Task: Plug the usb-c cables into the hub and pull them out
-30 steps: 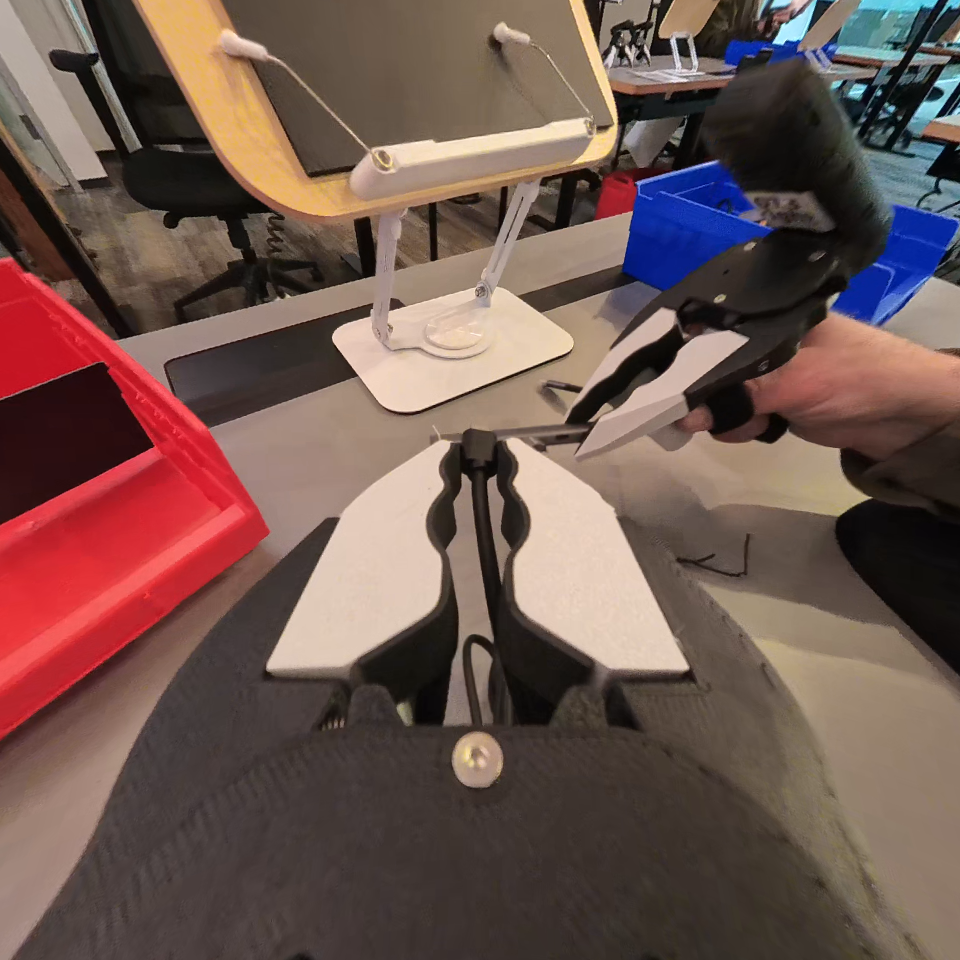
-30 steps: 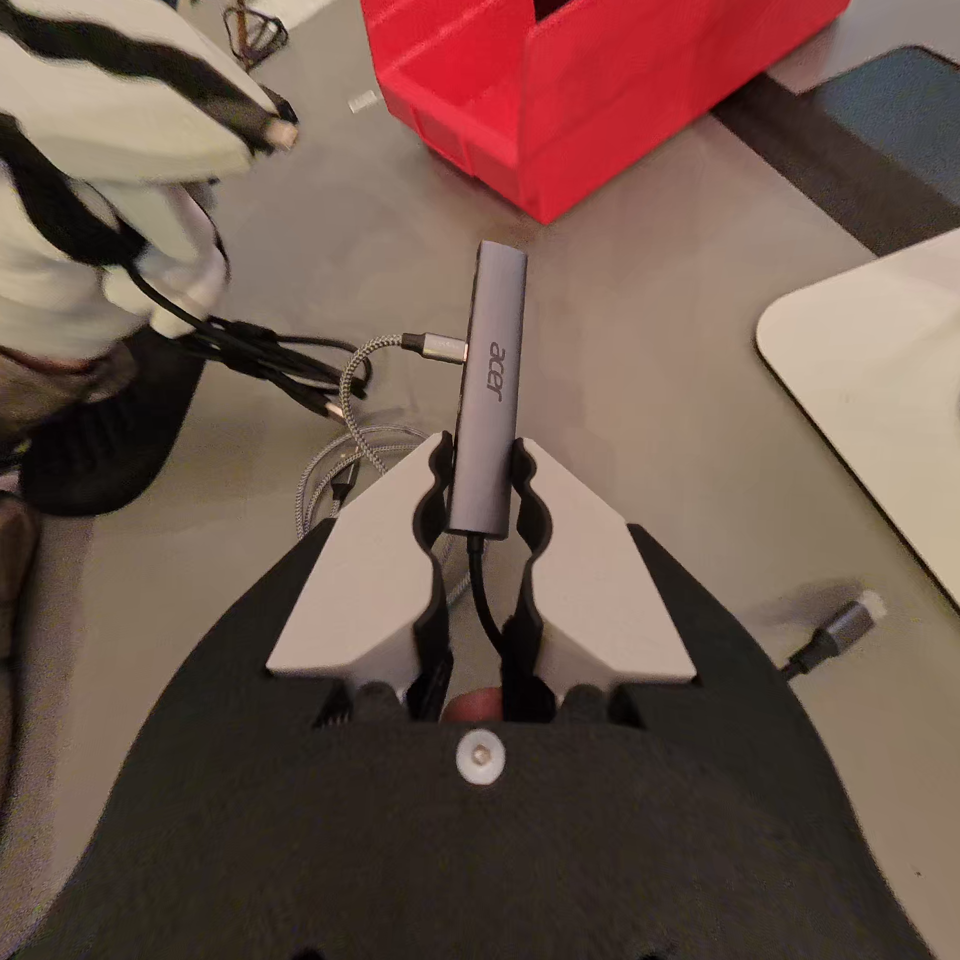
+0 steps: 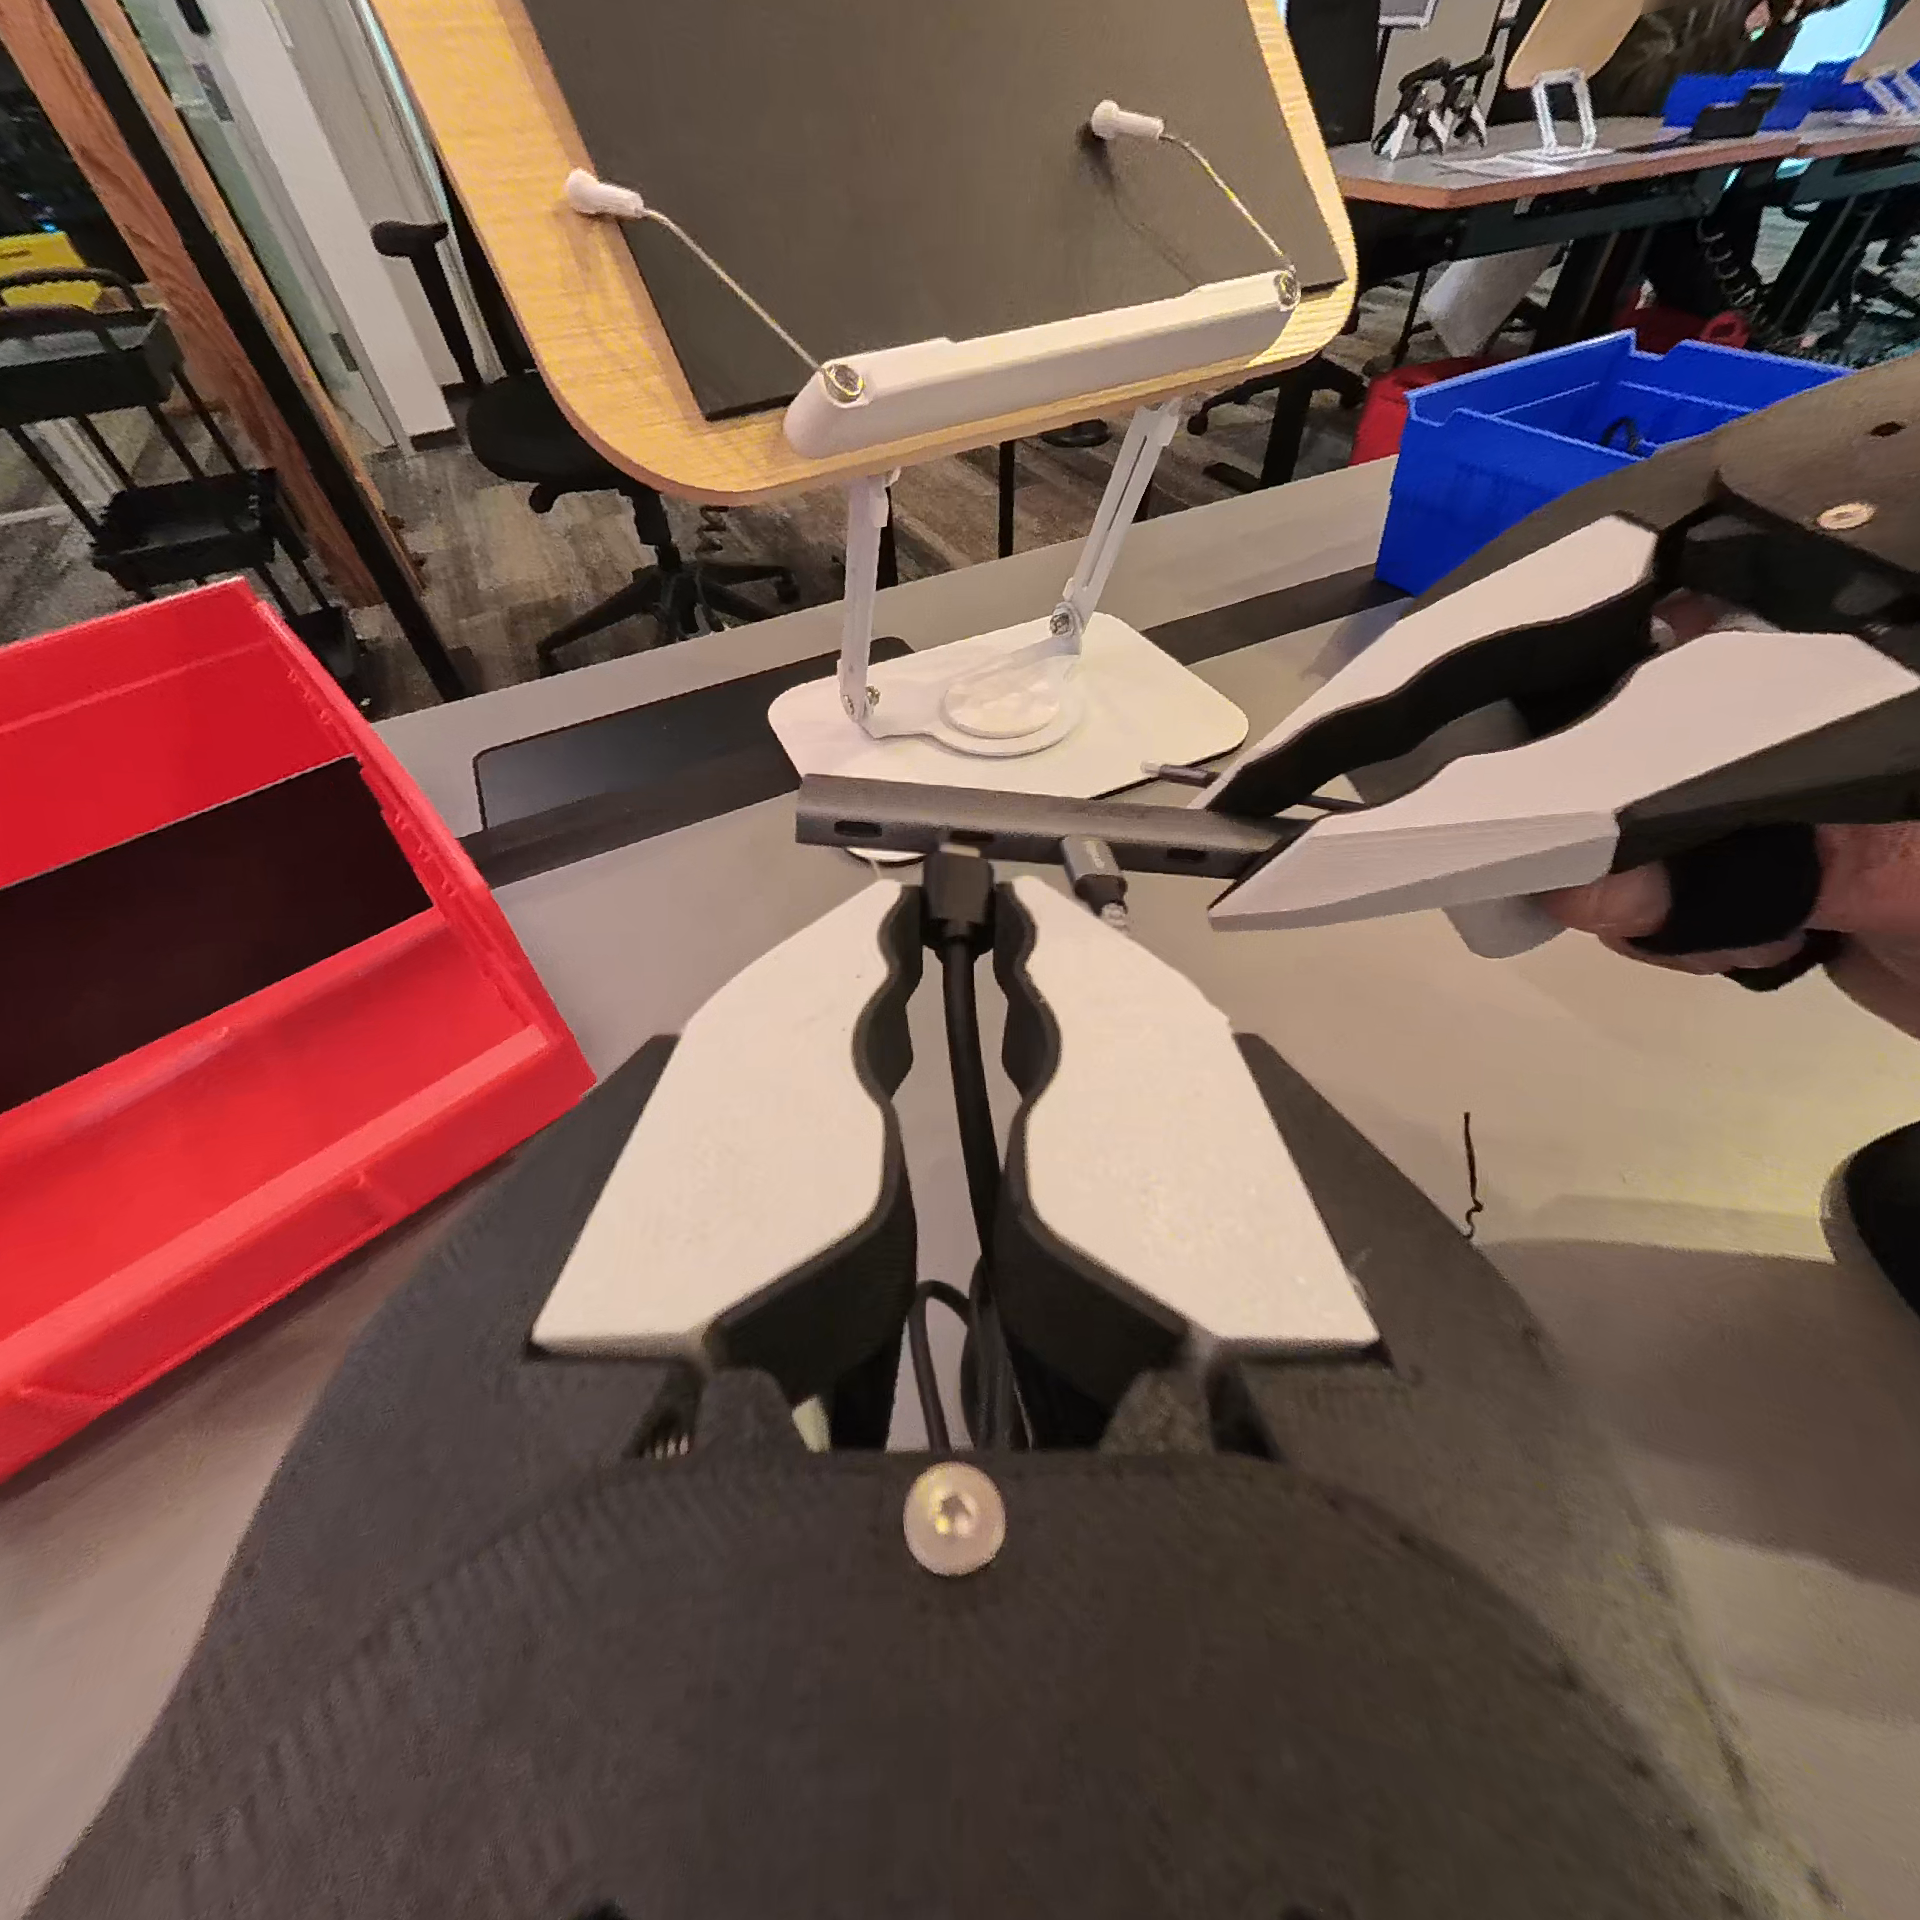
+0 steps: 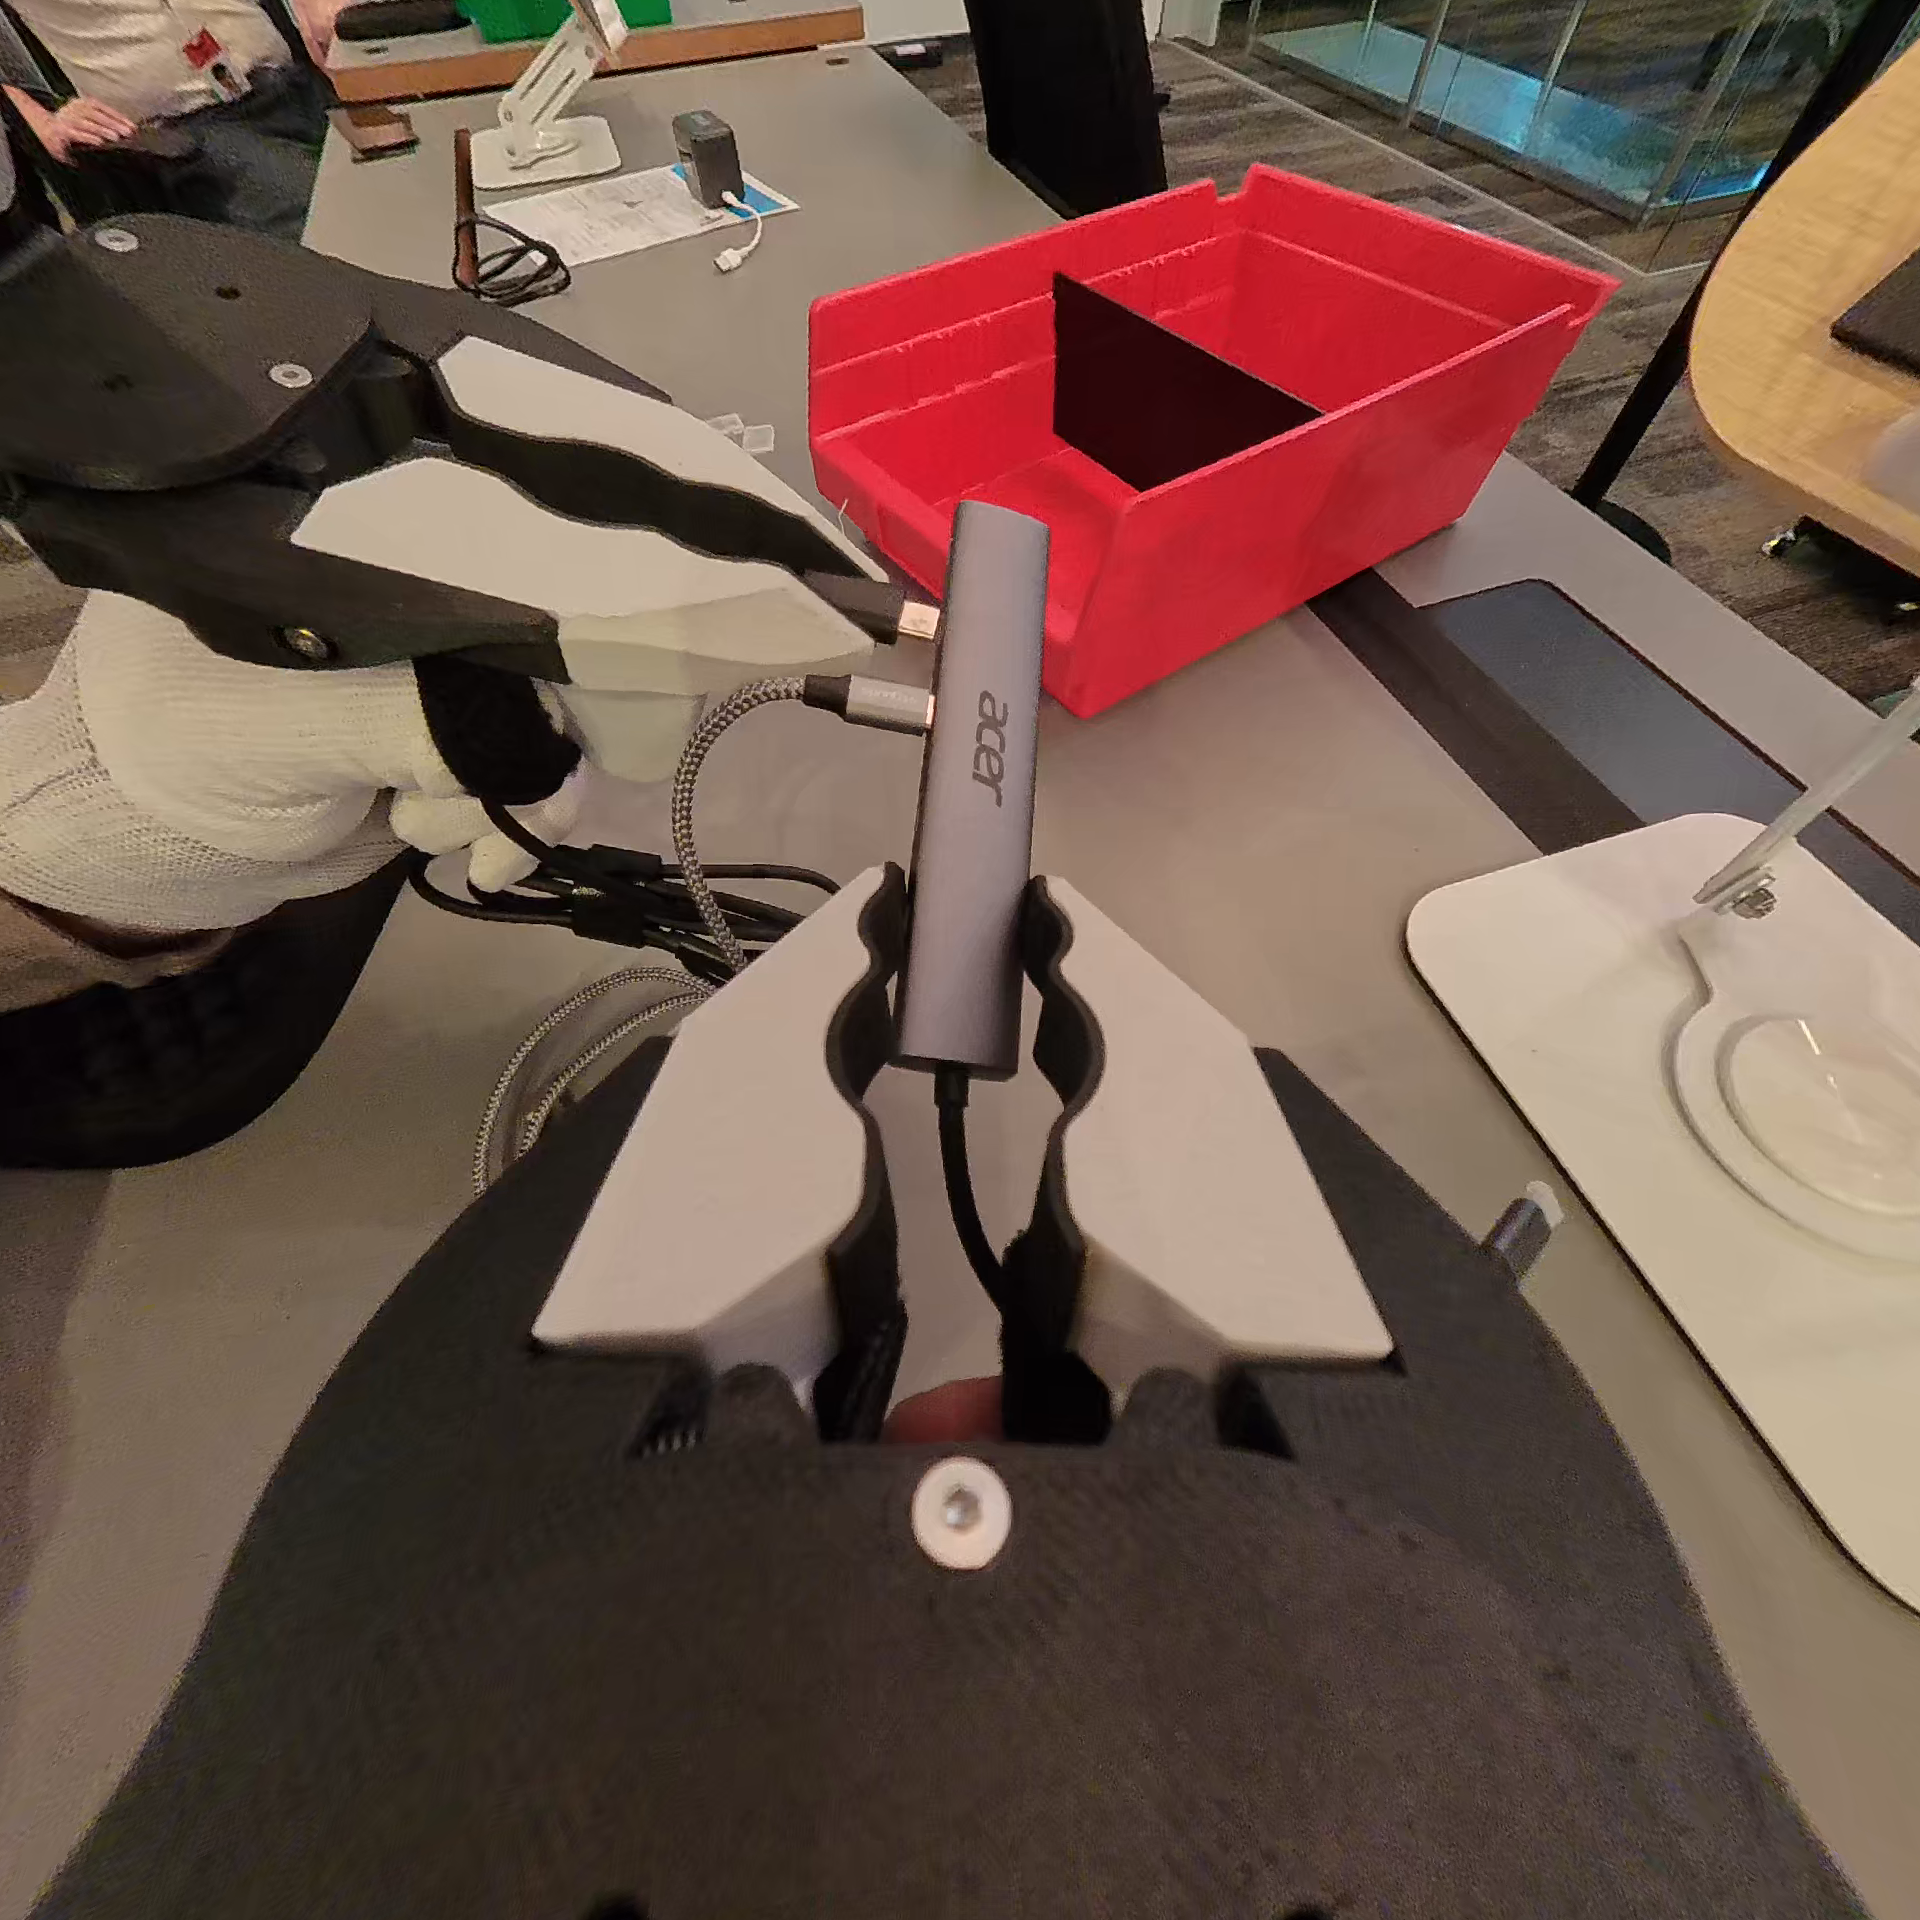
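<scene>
The right gripper (image 4: 961,935) has its jaws pinched on the lower end of the grey hub (image 4: 971,790), which rises tilted above the grey table (image 4: 1226,831); the hub's own black lead (image 4: 961,1174) runs back between the fingers. A brand name is printed along the hub's face (the only writing clear enough to read, and left unquoted here). Beyond that, a braided grey cable (image 4: 717,758) sits with its metal plug (image 4: 868,704) in the hub's left side. Just above it, the left gripper (image 3: 961,904) has its jaws pressed on a black usb-c plug (image 3: 956,883), whose metal tip (image 4: 916,621) is at the next port but not fully in. Loose black cables (image 4: 623,894) lie under the gloved left hand (image 4: 208,769). Farther off stand a red bin (image 4: 1195,582), a white stand base (image 4: 1538,997) and, across the table, a printed sheet (image 4: 623,218), too small to read.
</scene>
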Demonstrator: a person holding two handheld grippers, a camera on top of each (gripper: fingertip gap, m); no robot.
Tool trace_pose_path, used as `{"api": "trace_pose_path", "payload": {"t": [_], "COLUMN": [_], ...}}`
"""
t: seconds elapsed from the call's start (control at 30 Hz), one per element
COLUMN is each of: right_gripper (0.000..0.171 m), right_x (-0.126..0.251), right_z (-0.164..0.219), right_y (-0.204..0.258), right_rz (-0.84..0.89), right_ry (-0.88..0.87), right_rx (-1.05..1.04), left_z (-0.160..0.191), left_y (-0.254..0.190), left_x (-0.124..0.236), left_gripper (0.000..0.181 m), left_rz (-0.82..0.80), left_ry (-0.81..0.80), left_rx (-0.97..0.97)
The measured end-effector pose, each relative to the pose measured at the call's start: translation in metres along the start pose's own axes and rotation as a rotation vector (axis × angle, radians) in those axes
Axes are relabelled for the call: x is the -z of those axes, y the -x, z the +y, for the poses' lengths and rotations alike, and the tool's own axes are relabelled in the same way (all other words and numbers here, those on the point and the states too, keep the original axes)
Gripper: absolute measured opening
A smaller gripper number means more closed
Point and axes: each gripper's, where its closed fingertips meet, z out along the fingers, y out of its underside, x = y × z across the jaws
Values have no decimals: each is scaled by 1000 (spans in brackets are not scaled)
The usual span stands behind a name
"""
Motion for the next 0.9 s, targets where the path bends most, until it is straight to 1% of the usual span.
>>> {"api": "trace_pose_path", "payload": {"t": [0.17, 0.47, 0.6, 0.9], "right_gripper": [20, 20, 20, 20], "right_x": [0, 2, 1, 1], "right_z": [-2, -5, -1, -6], "right_y": [1, -2, -3, 4], "right_rz": [4, 70, 59, 59], "right_ry": [-5, -4, 21, -3], "right_rx": [9, 79, 78, 106], "left_z": [0, -3, -5, -6], "left_y": [-2, -1, -4, -1], "left_x": [-1, 2, 3, 4], "left_gripper": [13, 13, 13, 13], "left_rz": [14, 16, 15, 4], "left_ry": [-1, -23, -31, -33], "left_rx": [13, 29, 21, 33]}}
